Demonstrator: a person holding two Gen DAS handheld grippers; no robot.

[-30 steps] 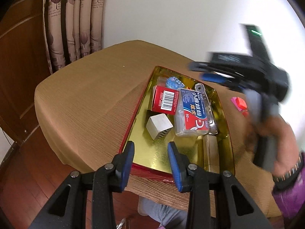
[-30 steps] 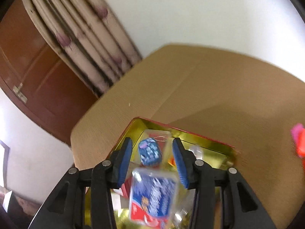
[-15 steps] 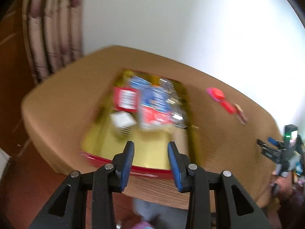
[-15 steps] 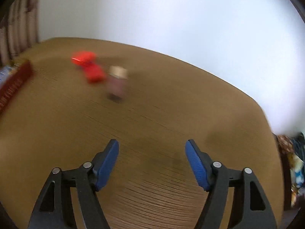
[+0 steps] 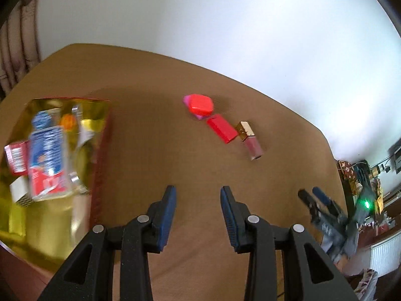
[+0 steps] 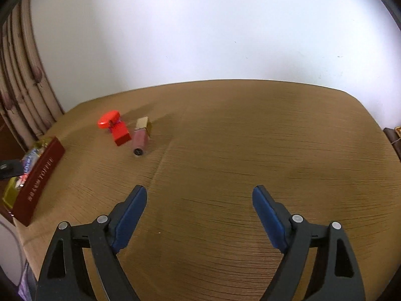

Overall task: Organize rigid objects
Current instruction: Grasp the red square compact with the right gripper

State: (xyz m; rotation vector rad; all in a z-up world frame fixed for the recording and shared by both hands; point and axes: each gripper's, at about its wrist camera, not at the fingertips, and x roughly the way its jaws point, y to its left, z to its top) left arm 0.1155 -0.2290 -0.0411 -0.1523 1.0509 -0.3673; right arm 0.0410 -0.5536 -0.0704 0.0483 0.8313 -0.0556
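While both claws are hovering empty over the brown table (image 6: 250, 138), the tin tray (image 6: 40, 175) is sitting at the left edge of the right wrist view, with the red cap (image 6: 109, 119), red box (image 6: 120, 134) and lip gloss tube (image 6: 140, 138) lying clustered at upper left. Left gripper (image 5: 198, 195) is gaping moderately; right gripper (image 6: 199, 198) is gaping wide. Each piece is probably light, stiff and slick; the tube is likely best pinched across its midsection.

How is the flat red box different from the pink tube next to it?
The red box is solid bright red; the pink tube is pale pink with a gold cap. The box is flat and blocky; the tube is long and slim with a round end. Both lie on the brown table, close together, outside the tin.
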